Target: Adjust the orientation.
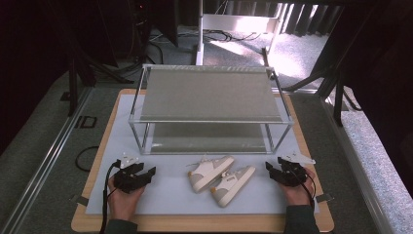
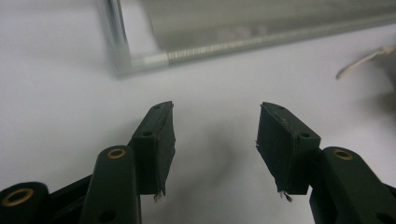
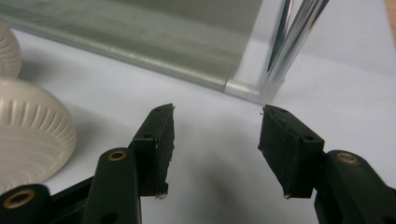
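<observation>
The rack (image 1: pixel 209 105) stood at the middle of the mat (image 1: pixel 160 195), two grey shelves in a metal frame, both bare. I took it as my landmark. The shoes (image 1: pixel 220 179), a pale pair with tan heel tabs, lay side by side just in front of the rack's lower shelf, toes slanting toward its right leg, heels toward me.

My left gripper (image 1: pixel 144 174) rested in front of the rack's left leg, well apart from the shoes, jaws standing wide with only mat between them. My right gripper (image 1: pixel 273 171) sat in front of the rack's right leg, near the toe of the nearer shoe (image 3: pixel 28 135), jaws likewise wide and holding nothing.

I judged this to be the start: nothing gripped, the pair presumably meant for a shelf, though the blurred gripper views left that uncertain. The next move called for swinging one gripper in toward a shoe, setting its jaws across the sides or heel collar, closing firmly, then lifting it clear of its mate.
</observation>
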`<state>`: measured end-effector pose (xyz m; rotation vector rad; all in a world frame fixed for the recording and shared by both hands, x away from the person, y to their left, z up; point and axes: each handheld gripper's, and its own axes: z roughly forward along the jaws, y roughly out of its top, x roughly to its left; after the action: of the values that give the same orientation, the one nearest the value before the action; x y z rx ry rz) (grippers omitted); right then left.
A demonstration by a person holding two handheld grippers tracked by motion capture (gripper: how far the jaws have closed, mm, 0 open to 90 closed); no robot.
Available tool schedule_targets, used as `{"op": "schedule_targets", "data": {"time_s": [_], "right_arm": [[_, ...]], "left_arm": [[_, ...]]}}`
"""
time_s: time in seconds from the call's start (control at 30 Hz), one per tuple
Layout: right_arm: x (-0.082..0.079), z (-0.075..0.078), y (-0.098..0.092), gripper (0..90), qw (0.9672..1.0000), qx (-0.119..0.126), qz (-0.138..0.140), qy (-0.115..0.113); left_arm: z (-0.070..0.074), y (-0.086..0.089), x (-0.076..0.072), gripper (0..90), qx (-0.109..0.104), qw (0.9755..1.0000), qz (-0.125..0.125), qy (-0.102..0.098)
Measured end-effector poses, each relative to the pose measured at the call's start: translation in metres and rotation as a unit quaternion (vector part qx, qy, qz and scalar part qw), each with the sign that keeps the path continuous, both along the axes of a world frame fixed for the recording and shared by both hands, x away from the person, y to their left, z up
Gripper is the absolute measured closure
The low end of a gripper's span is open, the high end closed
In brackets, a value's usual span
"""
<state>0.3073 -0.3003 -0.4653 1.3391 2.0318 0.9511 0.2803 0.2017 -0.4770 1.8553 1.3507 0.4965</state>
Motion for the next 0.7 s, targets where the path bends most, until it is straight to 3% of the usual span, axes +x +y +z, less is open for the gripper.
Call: {"op": "schedule_targets", "data": {"time_s": [0.33, 0.5, 0.7], "right_arm": [[-0.005, 0.002, -0.001, 44.2, 1.0, -0.008, 0.0, -0.005], [-0.007, 0.003, 0.0, 44.0, 0.9999, -0.014, 0.0, -0.004], [-0.012, 0.007, 0.002, 43.2, 0.9994, -0.031, 0.003, -0.016]], "left_arm": [[0.006, -0.013, -0.004, 46.6, 0.004, 0.9996, -0.022, -0.02], [0.018, -0.026, -0.008, 46.3, -0.001, 0.998, -0.05, -0.038], [0.027, -0.036, -0.008, 47.5, -0.008, 0.9969, -0.069, -0.038]]}}
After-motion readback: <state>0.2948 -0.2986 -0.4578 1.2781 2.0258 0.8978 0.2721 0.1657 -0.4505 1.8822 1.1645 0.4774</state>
